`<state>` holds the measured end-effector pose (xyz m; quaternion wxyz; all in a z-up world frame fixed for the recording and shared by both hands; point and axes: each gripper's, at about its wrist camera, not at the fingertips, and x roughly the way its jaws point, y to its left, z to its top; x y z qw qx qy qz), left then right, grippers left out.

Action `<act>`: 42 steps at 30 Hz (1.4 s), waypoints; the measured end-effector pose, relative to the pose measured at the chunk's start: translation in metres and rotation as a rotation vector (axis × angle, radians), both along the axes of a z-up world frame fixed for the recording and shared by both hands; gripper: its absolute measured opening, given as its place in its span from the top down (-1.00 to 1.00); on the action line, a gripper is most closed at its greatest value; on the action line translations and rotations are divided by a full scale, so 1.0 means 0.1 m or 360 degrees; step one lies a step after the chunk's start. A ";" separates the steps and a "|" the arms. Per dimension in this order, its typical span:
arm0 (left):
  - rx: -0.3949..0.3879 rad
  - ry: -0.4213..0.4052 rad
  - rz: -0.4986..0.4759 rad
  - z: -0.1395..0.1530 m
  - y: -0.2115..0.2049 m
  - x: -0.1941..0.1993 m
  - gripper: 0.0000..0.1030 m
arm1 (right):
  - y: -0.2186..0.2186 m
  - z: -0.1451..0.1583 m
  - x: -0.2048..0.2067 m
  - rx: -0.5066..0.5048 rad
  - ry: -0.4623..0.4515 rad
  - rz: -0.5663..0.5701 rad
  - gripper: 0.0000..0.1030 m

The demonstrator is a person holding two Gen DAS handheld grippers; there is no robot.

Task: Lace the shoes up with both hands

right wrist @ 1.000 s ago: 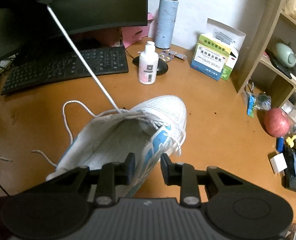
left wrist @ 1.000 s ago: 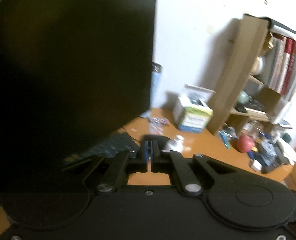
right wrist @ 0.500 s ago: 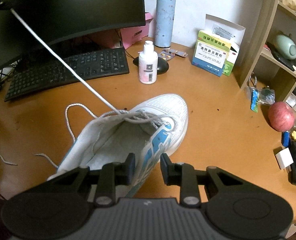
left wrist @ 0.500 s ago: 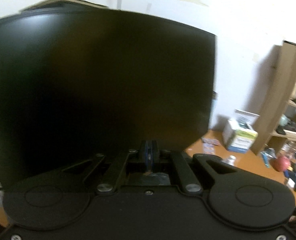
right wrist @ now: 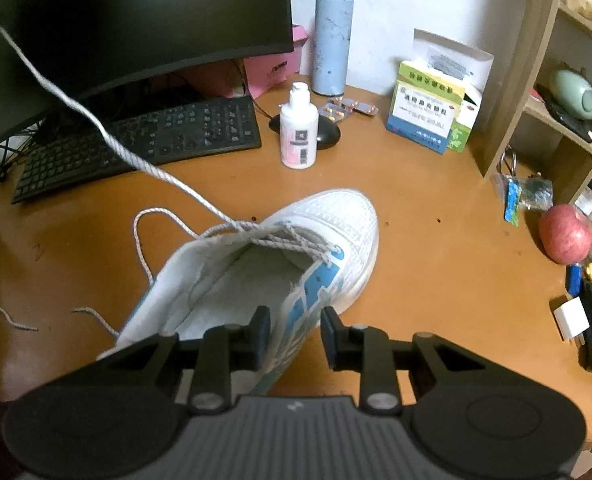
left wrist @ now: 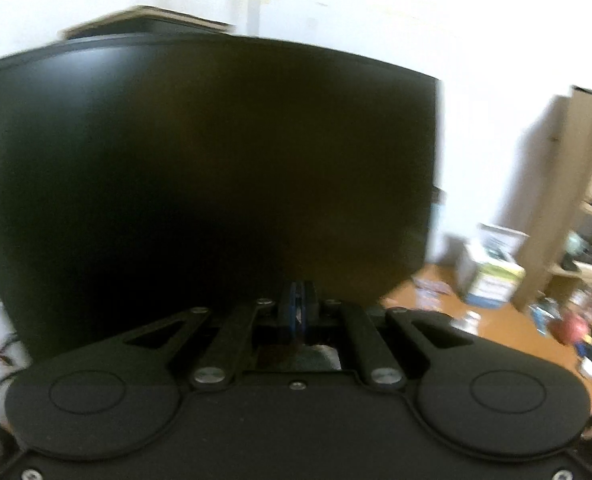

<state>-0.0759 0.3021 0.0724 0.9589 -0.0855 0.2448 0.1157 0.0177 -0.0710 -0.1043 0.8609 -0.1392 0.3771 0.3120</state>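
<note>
Pinching the collar wall of the white-and-blue mesh sneaker [right wrist: 296, 264] on the orange desk [right wrist: 436, 240], your right gripper [right wrist: 294, 334] has its jaws partly spread around it. Your left gripper [left wrist: 297, 307] has its jaws pressed together; the taut white braided lace [right wrist: 95, 124] runs up-left toward it.

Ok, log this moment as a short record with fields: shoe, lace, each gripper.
shoe: white and blue sneaker lying on the orange desk
lace: taut strand runs from the eyelets up left, out of frame
right gripper: clamped on the shoe's side wall
left gripper: shut, facing the monitor
loose lace end: on the desk
</note>
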 end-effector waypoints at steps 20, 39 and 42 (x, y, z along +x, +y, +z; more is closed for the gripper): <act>-0.0499 0.0637 -0.0816 -1.27 -1.48 0.81 1.00 | 0.02 0.11 -0.10 0.0054 0.0018 0.0065 0.30; -0.0550 0.0790 -0.0881 -1.72 -1.47 1.34 0.38 | 0.04 0.06 -0.11 0.0003 0.0045 0.0061 0.19; -0.0487 0.0770 -0.0862 -1.63 -1.33 1.23 0.38 | 0.04 0.07 -0.10 0.0022 0.0051 0.0039 0.18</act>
